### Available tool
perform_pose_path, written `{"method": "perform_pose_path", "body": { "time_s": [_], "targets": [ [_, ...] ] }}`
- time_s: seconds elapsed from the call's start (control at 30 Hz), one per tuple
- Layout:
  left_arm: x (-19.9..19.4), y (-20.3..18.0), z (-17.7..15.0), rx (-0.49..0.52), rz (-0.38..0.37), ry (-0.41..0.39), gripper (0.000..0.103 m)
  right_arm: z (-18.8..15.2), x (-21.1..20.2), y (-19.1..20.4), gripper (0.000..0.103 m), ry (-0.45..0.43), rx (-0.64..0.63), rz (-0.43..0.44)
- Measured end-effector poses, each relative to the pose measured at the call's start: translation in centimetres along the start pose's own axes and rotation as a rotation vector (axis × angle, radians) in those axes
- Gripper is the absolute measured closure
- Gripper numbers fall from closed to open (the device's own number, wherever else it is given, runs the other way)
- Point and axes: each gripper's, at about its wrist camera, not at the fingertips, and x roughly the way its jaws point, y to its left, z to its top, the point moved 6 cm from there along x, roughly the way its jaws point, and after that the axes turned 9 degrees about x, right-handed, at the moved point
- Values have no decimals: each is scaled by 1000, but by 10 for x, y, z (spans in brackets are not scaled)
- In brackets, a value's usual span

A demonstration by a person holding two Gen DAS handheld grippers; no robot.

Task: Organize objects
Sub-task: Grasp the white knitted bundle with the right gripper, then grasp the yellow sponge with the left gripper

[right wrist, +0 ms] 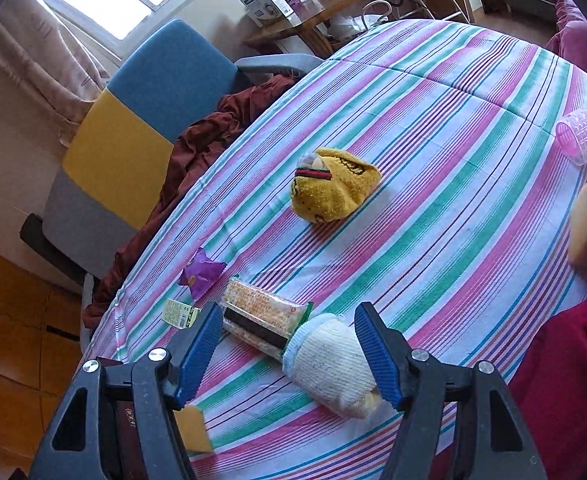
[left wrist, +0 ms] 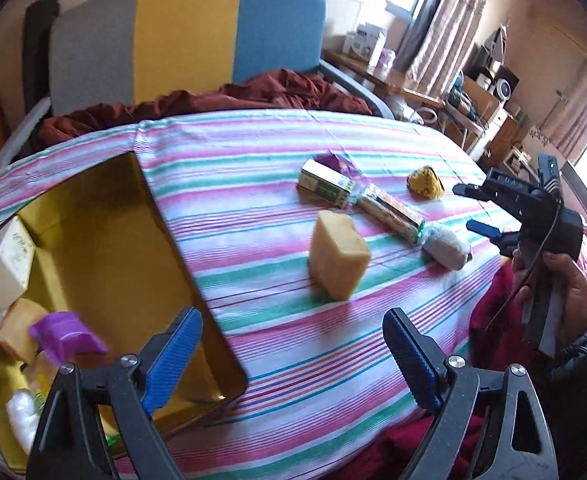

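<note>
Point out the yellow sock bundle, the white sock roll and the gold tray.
yellow sock bundle [right wrist: 333, 188], right wrist view, middle of its knit top.
white sock roll [right wrist: 329, 364], right wrist view, middle of its body.
gold tray [left wrist: 105, 232], left wrist view, bare floor.

1. left of your left gripper [left wrist: 293, 356] sits the open box [left wrist: 93, 216], items inside.
2. ahead of it, a sponge block [left wrist: 339, 258] on the table [left wrist: 293, 152].
3. a rolled sock [right wrist: 329, 364] lies between your right gripper [right wrist: 289, 356] jaws, a wrapped packet [right wrist: 263, 322] touching it beyond.
</note>
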Motion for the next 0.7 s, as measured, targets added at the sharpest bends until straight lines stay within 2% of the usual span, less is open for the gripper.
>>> {"method": "perform_pose_path", "body": {
  "time_s": [0.13,0.27,0.37,0.7],
  "targets": [
    [18,-21,13,45,-25,16,11,1,-2,-3,34,-10,28,25],
    [40,-33,25,86,-19,19,11,5,0,-11,32,-1,84,52],
    [58,-33,32,99,16,29,11,6,1,-13,32,7,96,59],
    [92,-35,46,108,33,27,11,4,7,-10,32,36,76,61]
  ]
}}
